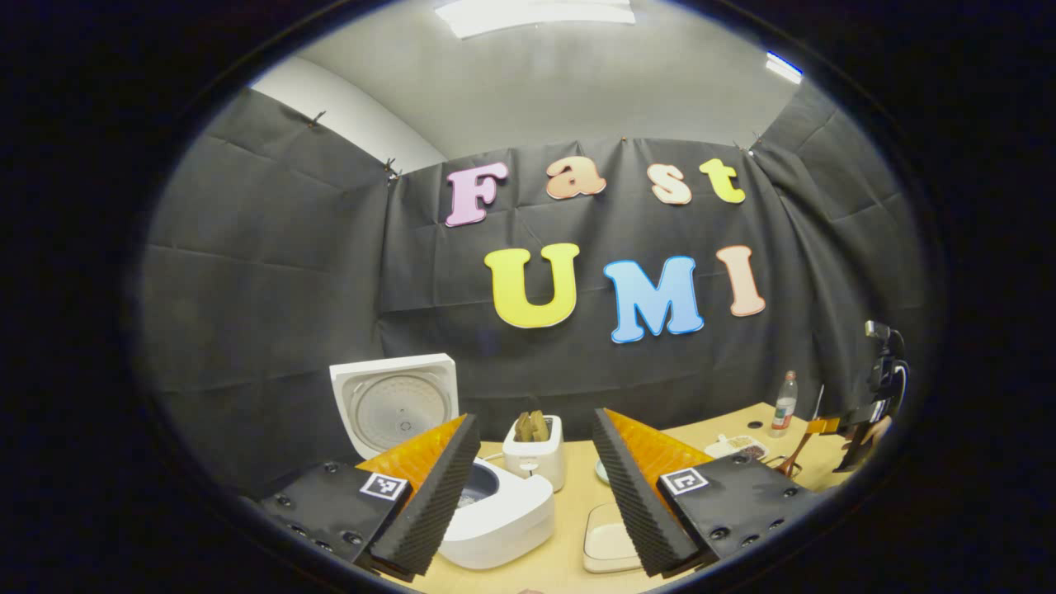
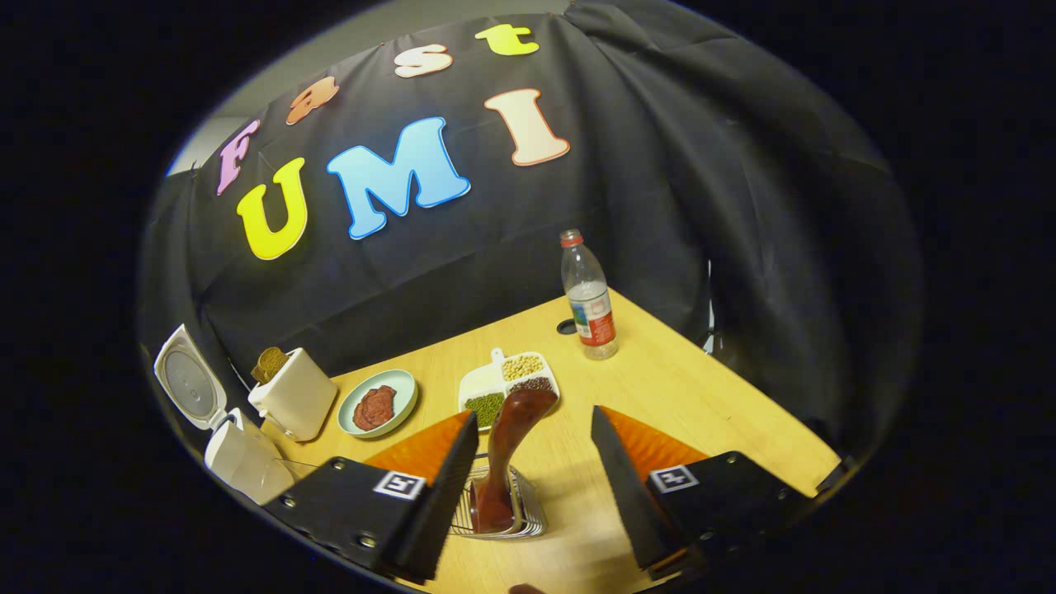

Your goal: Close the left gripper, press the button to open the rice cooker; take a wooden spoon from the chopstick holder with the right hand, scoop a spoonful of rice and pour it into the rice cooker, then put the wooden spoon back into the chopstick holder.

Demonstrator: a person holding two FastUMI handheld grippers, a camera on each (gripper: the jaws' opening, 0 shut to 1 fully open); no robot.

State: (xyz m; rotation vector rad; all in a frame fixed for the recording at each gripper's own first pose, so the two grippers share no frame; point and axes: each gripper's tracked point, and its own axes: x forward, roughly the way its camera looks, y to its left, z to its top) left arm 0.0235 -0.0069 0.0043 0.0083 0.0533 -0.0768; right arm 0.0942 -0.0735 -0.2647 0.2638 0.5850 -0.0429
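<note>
The white rice cooker (image 1: 503, 511) stands just ahead of my left gripper (image 1: 532, 495), its lid (image 1: 394, 404) raised upright. The left gripper is open and holds nothing. In the right gripper view the cooker (image 2: 239, 458) sits at the far left with its lid (image 2: 186, 384) up. A dark wooden spoon (image 2: 507, 445) stands bowl-up in a wire chopstick holder (image 2: 528, 516). My right gripper (image 2: 535, 487) is open around the spoon, which is nearer the left finger and not pinched. A white divided dish (image 2: 511, 384) of beans and grains lies beyond it.
A white toaster (image 2: 293, 392) with bread stands beside the cooker. A pale green plate (image 2: 378, 403) carries reddish food. A plastic bottle (image 2: 587, 297) stands near the table's back corner. A small white tray (image 1: 606, 544) lies right of the cooker.
</note>
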